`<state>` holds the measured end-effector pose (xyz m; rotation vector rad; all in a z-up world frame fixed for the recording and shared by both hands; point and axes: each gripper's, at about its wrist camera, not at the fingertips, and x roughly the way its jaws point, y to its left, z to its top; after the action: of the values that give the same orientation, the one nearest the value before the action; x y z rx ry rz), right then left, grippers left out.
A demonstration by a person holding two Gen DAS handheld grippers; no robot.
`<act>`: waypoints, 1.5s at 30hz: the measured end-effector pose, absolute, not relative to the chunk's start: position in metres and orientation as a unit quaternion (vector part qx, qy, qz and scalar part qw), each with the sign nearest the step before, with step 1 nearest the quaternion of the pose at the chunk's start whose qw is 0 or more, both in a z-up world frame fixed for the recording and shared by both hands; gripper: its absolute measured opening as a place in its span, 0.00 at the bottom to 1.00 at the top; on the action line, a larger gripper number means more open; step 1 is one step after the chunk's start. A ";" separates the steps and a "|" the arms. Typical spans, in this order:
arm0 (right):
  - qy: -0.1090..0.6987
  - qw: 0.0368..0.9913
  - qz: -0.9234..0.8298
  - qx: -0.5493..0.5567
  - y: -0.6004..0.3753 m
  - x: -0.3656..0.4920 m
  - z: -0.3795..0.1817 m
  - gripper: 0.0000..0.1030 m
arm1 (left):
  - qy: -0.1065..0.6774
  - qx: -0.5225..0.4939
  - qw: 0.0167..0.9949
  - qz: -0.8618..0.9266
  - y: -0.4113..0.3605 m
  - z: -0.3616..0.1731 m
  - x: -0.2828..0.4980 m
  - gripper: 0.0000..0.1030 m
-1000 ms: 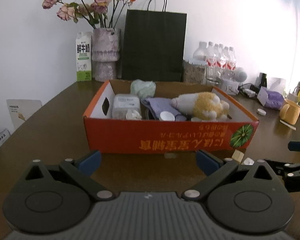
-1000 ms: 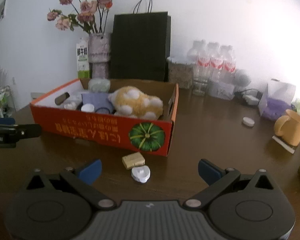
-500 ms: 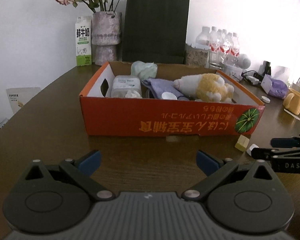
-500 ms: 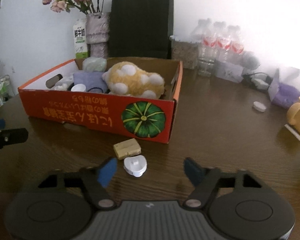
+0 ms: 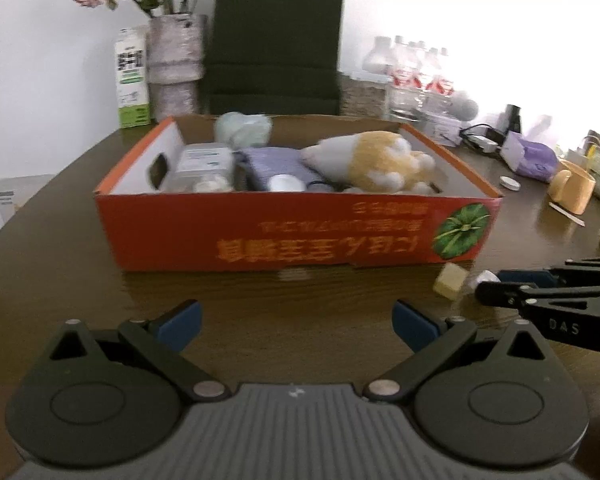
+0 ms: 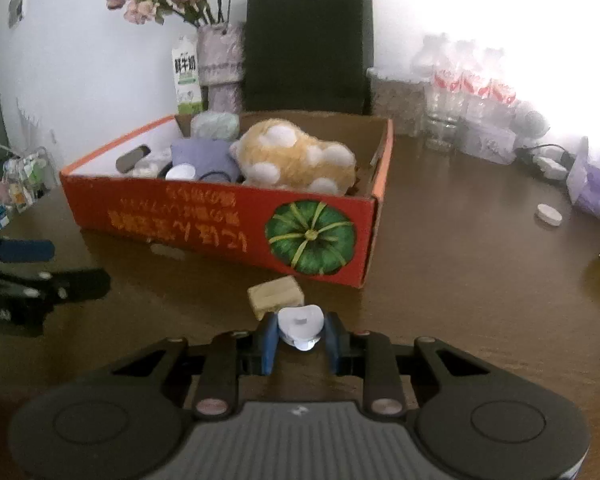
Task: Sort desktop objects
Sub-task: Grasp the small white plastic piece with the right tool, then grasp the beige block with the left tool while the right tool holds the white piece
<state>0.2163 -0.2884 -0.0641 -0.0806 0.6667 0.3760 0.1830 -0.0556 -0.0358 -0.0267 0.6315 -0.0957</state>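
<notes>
- Behind everything a white wall closes the room, and before it stand a black paper bag (image 6: 308, 40), a vase of faded flowers (image 6: 220, 60), a milk carton (image 6: 187, 76) and a group of water bottles (image 6: 468, 92), pushed to the back, I think, so that the front of the bench (image 6: 480, 280) stays free for sorting.
- At the middle of the bench lies an orange cardboard box (image 6: 228, 220) with a green pumpkin printed on its front wall; it already holds a plush toy (image 6: 296, 156), a purple cloth (image 6: 204, 156) and some small containers, so it seems to be the collecting place.
- Just in front of the box, at about 6 o'clock from the pumpkin, a small beige block (image 6: 276, 296) rests on the wood, and touching or almost touching it on the near side is a small white cap-like piece (image 6: 302, 326).
- The right hand-held gripper (image 6: 302, 344) has just been closing; its blue pads (image 6: 269, 344) now stand at both sides of the white piece and appear to pinch it, low against the bench, probably to lift it into the box.
- The left hand-held gripper (image 5: 296, 322) is spread wide with nothing between its pads, waiting at about 9 o'clock from the right one, likely kept free for the next item.
- Farther at 3 o'clock a yellow mug (image 5: 572, 192) and a purple tissue pack (image 5: 532, 156) are well apart from the box, not yet sorted.
</notes>
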 end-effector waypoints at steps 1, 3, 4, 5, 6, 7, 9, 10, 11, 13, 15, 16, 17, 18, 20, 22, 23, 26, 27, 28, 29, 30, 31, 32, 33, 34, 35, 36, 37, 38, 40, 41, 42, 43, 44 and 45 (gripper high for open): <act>0.321 0.929 0.182 -0.038 -0.292 0.216 -0.062 0.23 | 0.310 -0.011 0.949 -0.052 -0.061 -0.035 0.185 1.00; 0.315 0.931 0.178 -0.036 -0.299 0.216 -0.059 0.23 | 0.309 -0.004 0.949 -0.059 -0.071 -0.033 0.188 1.00; 0.313 0.933 0.175 -0.034 -0.302 0.217 -0.058 0.23 | 0.308 -0.001 0.949 -0.062 -0.078 -0.033 0.190 1.00; 0.311 0.934 0.173 -0.033 -0.306 0.218 -0.056 0.23 | 0.309 0.000 0.949 -0.066 -0.082 -0.033 0.192 1.00; 0.308 0.936 0.170 -0.032 -0.310 0.218 -0.055 0.23 | 0.311 -0.001 0.948 -0.070 -0.088 -0.033 0.194 1.00; 0.305 0.937 0.168 -0.031 -0.314 0.218 -0.054 0.23 | 0.313 -0.002 0.947 -0.073 -0.092 -0.034 0.197 1.00; 0.302 0.939 0.163 -0.031 -0.322 0.219 -0.052 0.23 | 0.316 -0.004 0.946 -0.076 -0.101 -0.035 0.201 1.00; 0.300 0.940 0.162 -0.031 -0.326 0.220 -0.052 0.23 | 0.316 -0.005 0.946 -0.078 -0.106 -0.036 0.204 1.00; 0.299 0.940 0.160 -0.031 -0.329 0.220 -0.052 0.23 | 0.317 -0.005 0.945 -0.078 -0.110 -0.036 0.207 1.00; 0.297 0.941 0.158 -0.032 -0.335 0.221 -0.052 0.24 | 0.320 -0.004 0.944 -0.077 -0.119 -0.038 0.212 1.00; 0.295 0.942 0.158 -0.032 -0.340 0.223 -0.053 0.24 | 0.323 -0.002 0.943 -0.078 -0.128 -0.040 0.217 1.00; 0.295 0.942 0.158 -0.032 -0.342 0.223 -0.054 0.24 | 0.323 0.001 0.943 -0.077 -0.133 -0.041 0.219 1.00; 0.294 0.942 0.157 -0.032 -0.345 0.224 -0.055 0.23 | 0.325 0.005 0.942 -0.076 -0.138 -0.042 0.221 1.00; 0.293 0.943 0.157 -0.030 -0.347 0.225 -0.055 0.24 | 0.327 0.007 0.942 -0.075 -0.141 -0.043 0.223 1.00; 0.293 0.943 0.158 -0.024 -0.351 0.226 -0.057 0.24 | 0.330 0.009 0.941 -0.074 -0.148 -0.047 0.227 1.00; 0.292 0.943 0.160 -0.020 -0.353 0.227 -0.058 0.24 | 0.337 0.010 0.939 -0.070 -0.153 -0.051 0.231 0.98; 0.291 0.943 0.159 -0.021 -0.353 0.228 -0.058 0.23 | 0.340 0.009 0.938 -0.069 -0.155 -0.053 0.232 0.97; 0.287 0.945 0.155 -0.023 -0.354 0.228 -0.060 0.23 | 0.344 0.004 0.937 -0.069 -0.160 -0.056 0.235 0.93; 0.286 0.945 0.156 -0.021 -0.355 0.229 -0.061 0.24 | 0.343 0.004 0.937 -0.069 -0.161 -0.056 0.236 0.92; 0.286 0.945 0.157 -0.018 -0.355 0.229 -0.061 0.23 | 0.343 0.007 0.937 -0.068 -0.163 -0.057 0.237 0.90; 0.286 0.945 0.157 -0.017 -0.356 0.229 -0.061 0.24 | 0.343 0.009 0.937 -0.068 -0.164 -0.058 0.237 0.86; 0.285 0.945 0.157 -0.016 -0.356 0.229 -0.062 0.24 | 0.344 0.009 0.936 -0.069 -0.165 -0.059 0.238 0.83; 0.284 0.945 0.158 -0.015 -0.357 0.229 -0.063 0.24 | 0.346 0.008 0.936 -0.069 -0.166 -0.060 0.239 0.79; 0.284 0.945 0.159 -0.013 -0.358 0.229 -0.063 0.23 | 0.344 0.009 0.937 -0.067 -0.167 -0.060 0.239 0.76; 0.284 0.945 0.160 -0.012 -0.358 0.230 -0.063 0.23 | 0.343 0.012 0.937 -0.067 -0.168 -0.060 0.239 0.73; 0.284 0.945 0.161 -0.012 -0.358 0.230 -0.064 0.23 | 0.342 0.016 0.937 -0.069 -0.170 -0.059 0.238 0.67; 0.284 0.945 0.162 -0.011 -0.358 0.230 -0.064 0.23 | 0.341 0.019 0.937 -0.068 -0.171 -0.059 0.238 0.60; 0.284 0.945 0.163 -0.011 -0.358 0.230 -0.064 0.23 | 0.340 0.023 0.938 -0.068 -0.172 -0.059 0.237 0.57; 0.284 0.945 0.164 -0.010 -0.358 0.230 -0.064 0.23 | 0.340 0.028 0.937 -0.070 -0.173 -0.058 0.237 0.52; 0.284 0.945 0.164 -0.010 -0.358 0.230 -0.065 0.23 | 0.340 0.031 0.937 -0.072 -0.174 -0.058 0.236 0.48; 0.285 0.944 0.165 -0.011 -0.357 0.230 -0.066 0.23 | 0.339 0.035 0.937 -0.075 -0.176 -0.058 0.234 0.44; 0.285 0.944 0.165 -0.011 -0.357 0.231 -0.066 0.23 | 0.338 0.036 0.937 -0.076 -0.176 -0.058 0.233 0.40; 0.286 0.944 0.166 -0.011 -0.357 0.231 -0.067 0.23 | 0.337 0.037 0.937 -0.079 -0.177 -0.058 0.232 0.37; 0.287 0.943 0.167 -0.010 -0.357 0.231 -0.068 0.23 | 0.337 0.038 0.937 -0.081 -0.177 -0.057 0.231 0.35; 0.288 0.943 0.168 -0.009 -0.356 0.231 -0.068 0.23 | 0.336 0.040 0.937 -0.082 -0.178 -0.057 0.230 0.34; 0.287 0.943 0.169 -0.009 -0.356 0.231 -0.068 0.23 | 0.335 0.042 0.937 -0.084 -0.178 -0.057 0.229 0.34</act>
<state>0.2313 -0.3564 -0.0677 -0.0173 0.5856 0.3443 0.2292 -0.1778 -0.0571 0.0853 0.6853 -0.1715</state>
